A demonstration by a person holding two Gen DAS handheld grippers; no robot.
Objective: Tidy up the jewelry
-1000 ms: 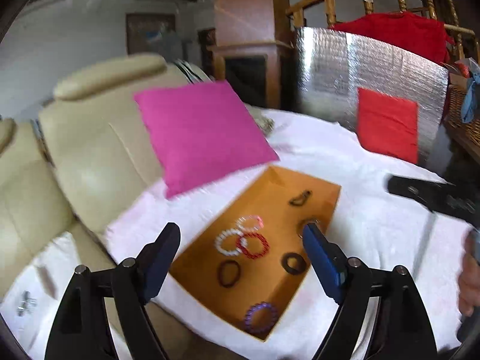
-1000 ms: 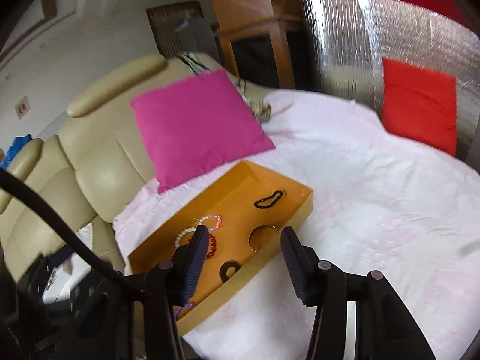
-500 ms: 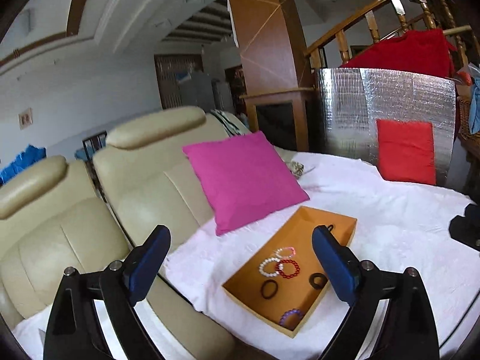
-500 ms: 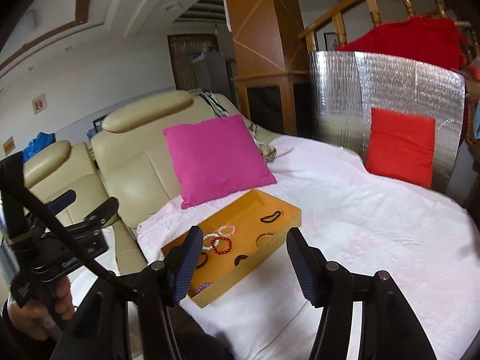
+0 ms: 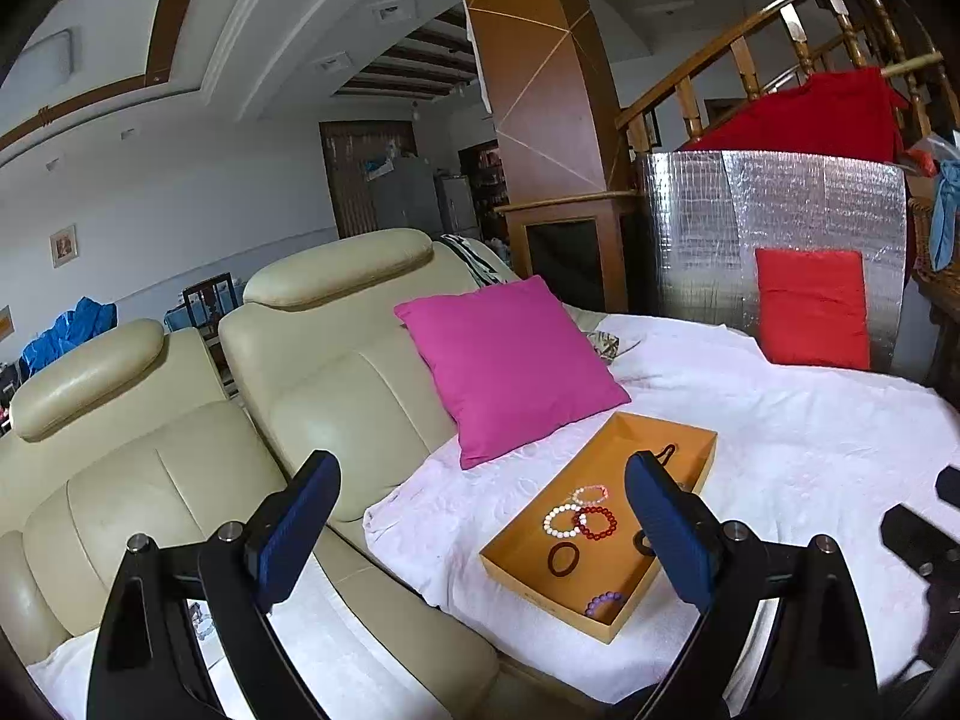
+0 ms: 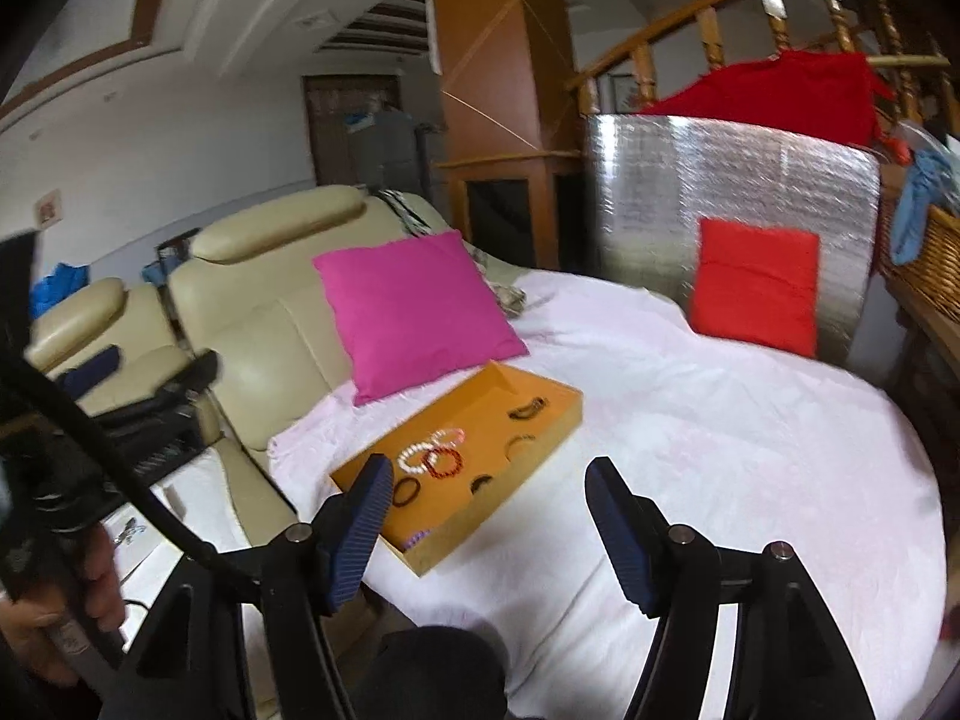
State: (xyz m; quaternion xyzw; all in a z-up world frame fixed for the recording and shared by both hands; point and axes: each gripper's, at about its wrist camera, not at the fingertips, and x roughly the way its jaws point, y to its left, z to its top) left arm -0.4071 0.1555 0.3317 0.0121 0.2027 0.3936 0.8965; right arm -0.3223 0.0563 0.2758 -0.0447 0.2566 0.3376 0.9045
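Observation:
An orange tray point(image 5: 534, 573) lies on the white cloth and holds several bracelets: a white bead one point(image 5: 561, 519), a red bead one point(image 5: 597, 522), a pink one point(image 5: 589, 493), a dark ring point(image 5: 563, 558) and a purple bead one point(image 5: 603, 602). The tray also shows in the right wrist view point(image 6: 558, 414). My left gripper point(image 5: 480, 531) is open and empty, held well back from the tray. My right gripper point(image 6: 489, 531) is open and empty, above the tray's near edge.
A magenta cushion point(image 5: 510, 366) leans on the beige sofa point(image 5: 336, 372) behind the tray. A red cushion point(image 5: 810, 306) rests against a silver foil panel point(image 5: 774, 204) at the back. The white cloth point(image 6: 720, 438) spreads to the right.
Both grippers have pulled back and up from the tray, so it looks smaller and farther. Both stayed open.

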